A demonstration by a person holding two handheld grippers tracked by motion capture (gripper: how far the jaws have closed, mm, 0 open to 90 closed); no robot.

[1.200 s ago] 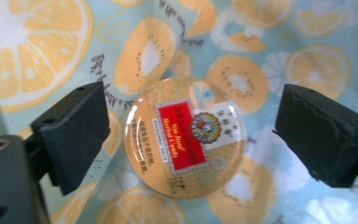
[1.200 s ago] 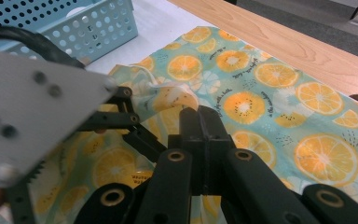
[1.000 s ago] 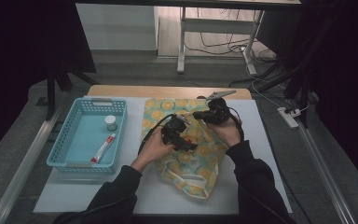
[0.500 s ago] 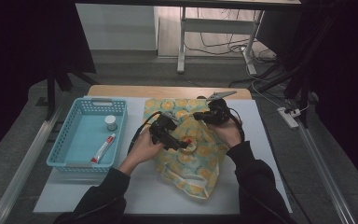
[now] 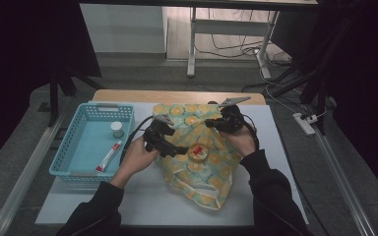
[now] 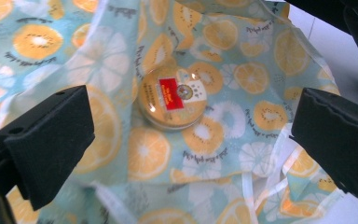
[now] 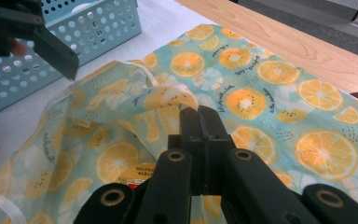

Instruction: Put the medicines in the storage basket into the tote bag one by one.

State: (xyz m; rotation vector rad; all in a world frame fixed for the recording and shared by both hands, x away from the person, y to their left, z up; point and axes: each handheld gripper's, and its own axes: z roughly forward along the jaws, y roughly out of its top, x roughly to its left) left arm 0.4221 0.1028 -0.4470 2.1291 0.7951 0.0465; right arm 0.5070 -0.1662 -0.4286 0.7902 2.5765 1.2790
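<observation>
An orange-slice print cloth bag (image 5: 202, 177) lies open on the white table top. A round tin with a red label (image 5: 197, 152) rests inside it. In the left gripper view the tin (image 6: 172, 95) lies on the bag's fabric (image 6: 242, 140) beyond the left gripper (image 6: 191, 140), whose jaws stand wide apart with nothing between them. In the high view the left gripper (image 5: 174, 146) is at the bag's left edge. My right gripper (image 5: 211, 125) (image 7: 200, 122) is shut on a raised fold of the bag's rim (image 7: 168, 95), holding the mouth up.
A light blue basket (image 5: 74, 147) stands to the left and holds a small white bottle (image 5: 116, 129) and a red-and-white tube (image 5: 108, 156). A wooden table edge (image 5: 177, 96) runs behind the white top (image 5: 275, 162). Bare white surface lies in front of the bag.
My left gripper has drawn back to the left and slightly up, away from the bag's middle, and the tin now lies uncovered in the bag. The right gripper has kept still on the fabric.
</observation>
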